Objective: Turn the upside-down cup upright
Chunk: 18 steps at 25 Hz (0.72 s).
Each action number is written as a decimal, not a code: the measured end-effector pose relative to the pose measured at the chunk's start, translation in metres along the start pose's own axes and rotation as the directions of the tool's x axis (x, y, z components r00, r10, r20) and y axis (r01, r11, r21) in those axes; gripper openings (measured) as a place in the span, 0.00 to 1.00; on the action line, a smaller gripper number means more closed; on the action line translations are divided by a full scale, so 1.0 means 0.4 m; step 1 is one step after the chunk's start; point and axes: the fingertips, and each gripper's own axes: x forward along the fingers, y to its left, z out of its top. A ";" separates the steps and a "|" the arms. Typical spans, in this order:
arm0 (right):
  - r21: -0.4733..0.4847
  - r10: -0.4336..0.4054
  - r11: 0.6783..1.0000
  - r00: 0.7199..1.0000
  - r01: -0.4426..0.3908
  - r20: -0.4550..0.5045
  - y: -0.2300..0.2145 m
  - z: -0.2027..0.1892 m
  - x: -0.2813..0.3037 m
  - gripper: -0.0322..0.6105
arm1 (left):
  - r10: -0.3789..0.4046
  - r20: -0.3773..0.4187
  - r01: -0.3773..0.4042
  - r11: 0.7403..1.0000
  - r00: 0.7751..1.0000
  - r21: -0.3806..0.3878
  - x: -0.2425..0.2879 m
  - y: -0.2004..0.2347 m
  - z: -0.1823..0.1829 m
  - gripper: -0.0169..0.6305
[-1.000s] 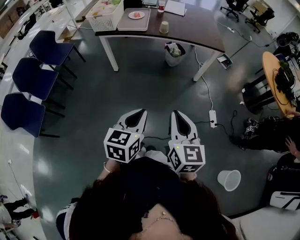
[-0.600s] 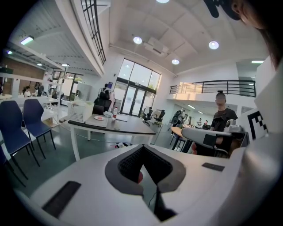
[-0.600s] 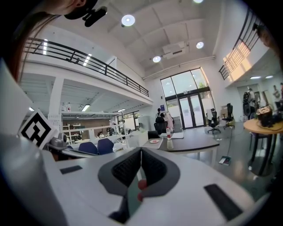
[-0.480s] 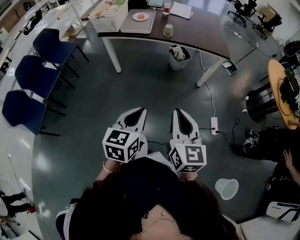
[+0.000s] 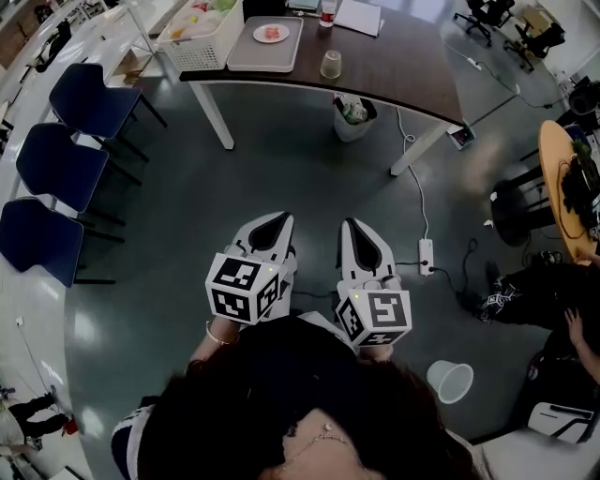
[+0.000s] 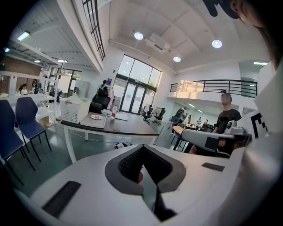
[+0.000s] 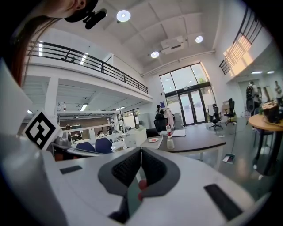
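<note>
- Since the earlier frames the floor [image 5: 281, 178] has slid toward me. The power strip [image 5: 424, 255] and the pale plastic container [image 5: 451, 380] lying on the floor now sit lower in the head view. Both grippers hold the same place in front of me.
- My left gripper [image 5: 277, 223] is clenched on nothing, its jaws pressed together.
- My right gripper [image 5: 352, 228] is likewise clenched and empty. It is carried side by side with the left.
- The cup [image 5: 330, 64] stands on the dark worktop [image 5: 403, 66] near its front edge, just right of the grey tray [image 5: 253, 54]. It is well apart from both grippers.
- It is too small here to tell which way up it sits, so I judge that no part of the task is done yet.
- Everything is left: closing in on the worktop, opening a gripper, taking the cup, flipping it and setting it down on its base.
- The worktop also carries a white basket [image 5: 192, 37], a small plate [image 5: 272, 33] on the tray, a bottle [image 5: 325, 11] and papers [image 5: 359, 17].
- A waste bin [image 5: 349, 114] sits under the worktop, and blue chairs [image 5: 89, 98] line the left.
- A round wooden table [image 5: 561, 178] shows at the right. The gripper views show a tall hall with a railed mezzanine and glass doors.
</note>
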 end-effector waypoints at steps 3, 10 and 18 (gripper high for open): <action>-0.002 -0.007 1.000 1.000 0.007 0.001 -0.018 0.021 0.078 0.08 | -0.014 0.003 0.014 1.000 1.000 0.002 0.059 0.043 0.042 0.02; -0.004 -0.040 0.999 0.999 0.041 0.033 -0.069 0.097 0.270 0.08 | -0.060 0.011 0.059 0.998 0.998 0.016 0.202 0.152 0.162 0.02; -0.014 -0.068 0.998 0.996 0.069 0.051 -0.098 0.154 0.434 0.08 | -0.102 0.023 0.101 0.994 0.995 0.032 0.325 0.251 0.257 0.02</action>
